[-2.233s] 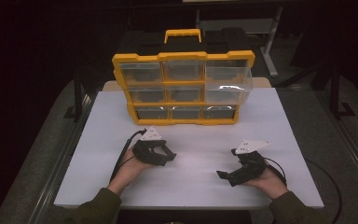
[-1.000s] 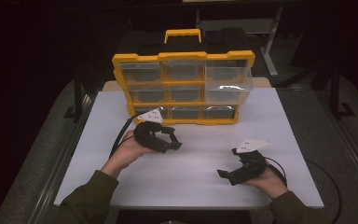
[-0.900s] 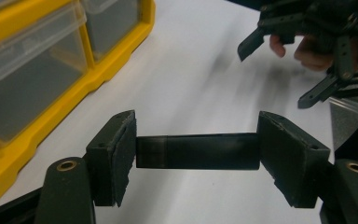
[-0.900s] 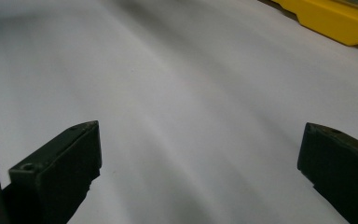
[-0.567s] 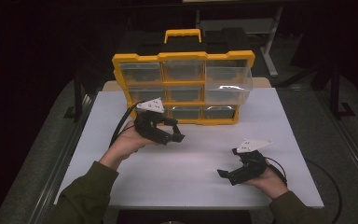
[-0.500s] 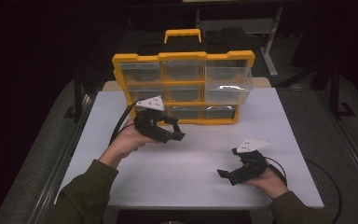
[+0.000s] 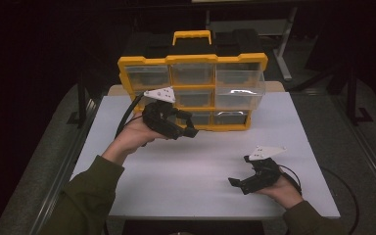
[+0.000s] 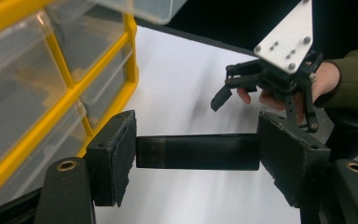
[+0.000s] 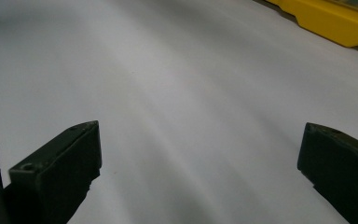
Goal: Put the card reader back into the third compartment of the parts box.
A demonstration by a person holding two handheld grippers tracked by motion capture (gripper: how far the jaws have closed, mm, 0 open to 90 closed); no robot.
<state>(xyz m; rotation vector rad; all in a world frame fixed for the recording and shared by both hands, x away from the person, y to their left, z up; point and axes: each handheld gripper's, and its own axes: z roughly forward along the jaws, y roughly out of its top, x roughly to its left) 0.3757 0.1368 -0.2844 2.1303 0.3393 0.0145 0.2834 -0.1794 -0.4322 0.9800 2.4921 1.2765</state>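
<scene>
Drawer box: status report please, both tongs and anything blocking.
Left tongs open, raised at drawer box. Right tongs open, low over table. Nothing between.

A yellow-framed organizer (image 7: 192, 88) with clear drawers in three rows and a yellow top handle stands upright at the far side of the white table (image 7: 205, 166), its upper right drawer (image 7: 240, 83) pulled partly out.

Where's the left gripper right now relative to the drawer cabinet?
In the high view the left gripper is raised at the left-centre of the white table, just in front of the lower drawers of the yellow drawer cabinet.
</scene>
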